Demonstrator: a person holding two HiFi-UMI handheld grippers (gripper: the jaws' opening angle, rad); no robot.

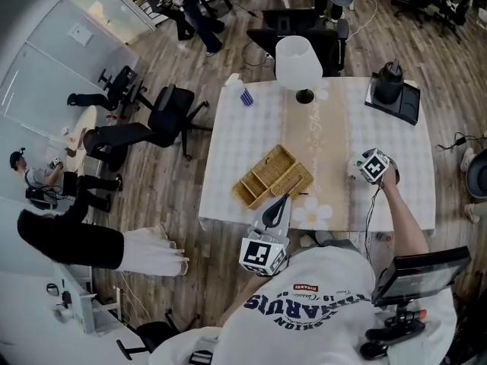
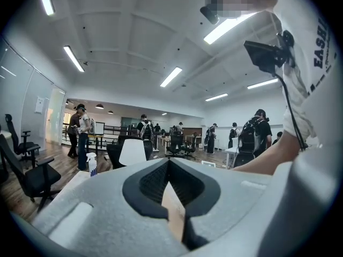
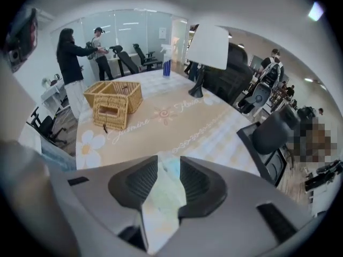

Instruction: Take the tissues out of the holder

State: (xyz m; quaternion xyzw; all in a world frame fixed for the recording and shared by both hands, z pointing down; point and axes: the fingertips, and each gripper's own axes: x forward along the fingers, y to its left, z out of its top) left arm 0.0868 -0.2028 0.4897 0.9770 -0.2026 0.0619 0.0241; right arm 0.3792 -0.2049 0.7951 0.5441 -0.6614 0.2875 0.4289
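The wicker tissue holder (image 1: 272, 177) lies on the beige runner at the middle of the table (image 1: 243, 143); in the right gripper view the holder (image 3: 113, 101) is at far left. My right gripper (image 1: 358, 167) rests over the table's right side. Its jaws (image 3: 169, 162) stand apart with a pale tissue (image 3: 163, 202) lying loosely between them, running back toward the camera. My left gripper (image 1: 281, 202) is at the table's front edge, pointing at the holder. Its fingertips (image 2: 169, 162) meet, and I see nothing gripped.
A white lamp (image 1: 298, 63) and a spray bottle (image 1: 245, 96) stand at the table's back. A black appliance on a tray (image 1: 392, 90) sits at the back right corner. Office chairs (image 1: 167, 116) and people stand left of the table.
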